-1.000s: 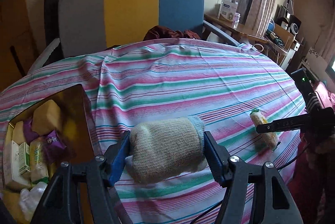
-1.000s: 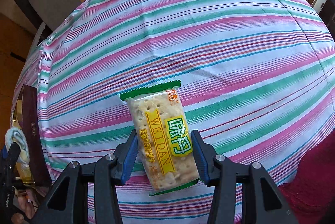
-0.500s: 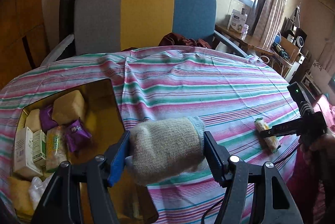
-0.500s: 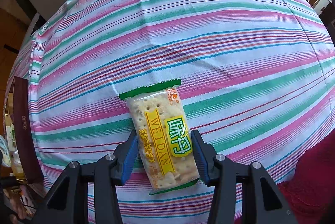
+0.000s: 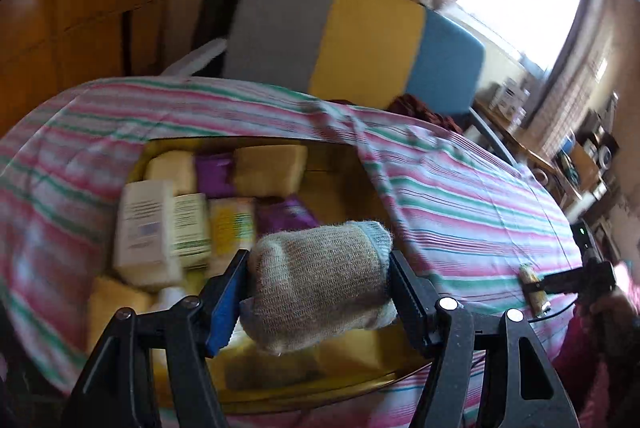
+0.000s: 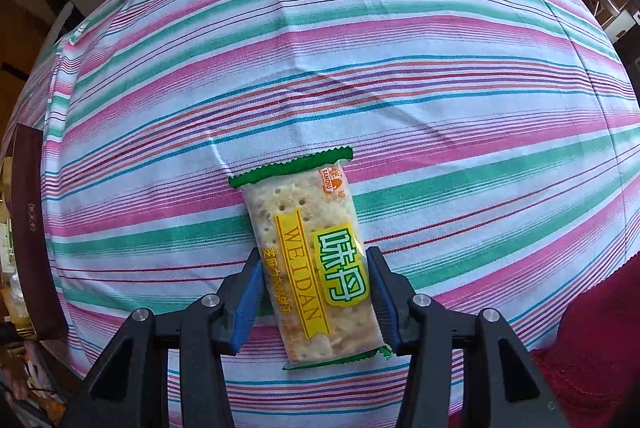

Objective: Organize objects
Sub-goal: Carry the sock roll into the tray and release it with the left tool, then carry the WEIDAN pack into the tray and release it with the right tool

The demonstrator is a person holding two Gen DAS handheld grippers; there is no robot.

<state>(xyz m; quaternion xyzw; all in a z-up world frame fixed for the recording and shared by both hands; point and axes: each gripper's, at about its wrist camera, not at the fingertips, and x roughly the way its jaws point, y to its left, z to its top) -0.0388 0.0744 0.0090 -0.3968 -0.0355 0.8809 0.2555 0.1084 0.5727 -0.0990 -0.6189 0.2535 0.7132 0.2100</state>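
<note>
Clamping a rolled sock, left claw; right claw grips cracker packet.

The left gripper, its jaws filled by a rolled sock, hangs over the open box, whose floor is crowded with cartons, purple packets and tan blocks, leaving bare gold only along the right wall and near corner. Beyond the box the striped tablecloth lies open and flat (a few creases only) up to the chair back at its far edge. The right gripper and its cracker packet take the near right of the cloth, with a dark red cloth heaped just beside them.
</note>
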